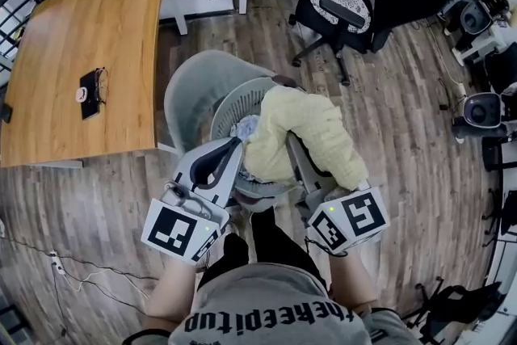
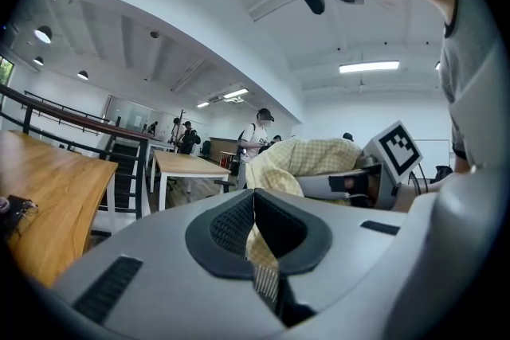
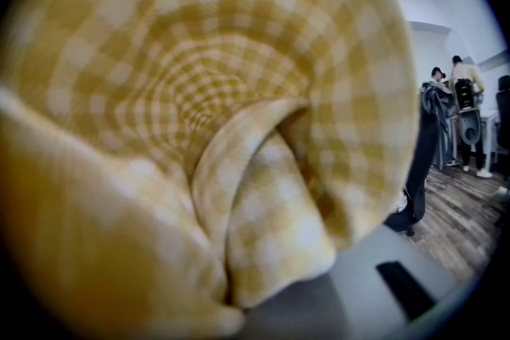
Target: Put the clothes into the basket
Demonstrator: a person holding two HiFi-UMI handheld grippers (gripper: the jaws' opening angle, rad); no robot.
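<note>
A yellow checked garment hangs bunched between my two grippers, above a grey slotted basket on the wood floor. A pale cloth lies inside the basket. My left gripper is shut on a fold of the garment; that fold is pinched between the dark pads. My right gripper is on the garment's other side, its jaws buried in the fabric. The yellow cloth fills the right gripper view and lies over the grey lower jaw. The right gripper also shows across the garment in the left gripper view.
A grey rounded chair shell stands against the basket's left side. To the left is a wooden table with a dark item on it. A black office chair stands beyond. Cables run along the floor at lower left.
</note>
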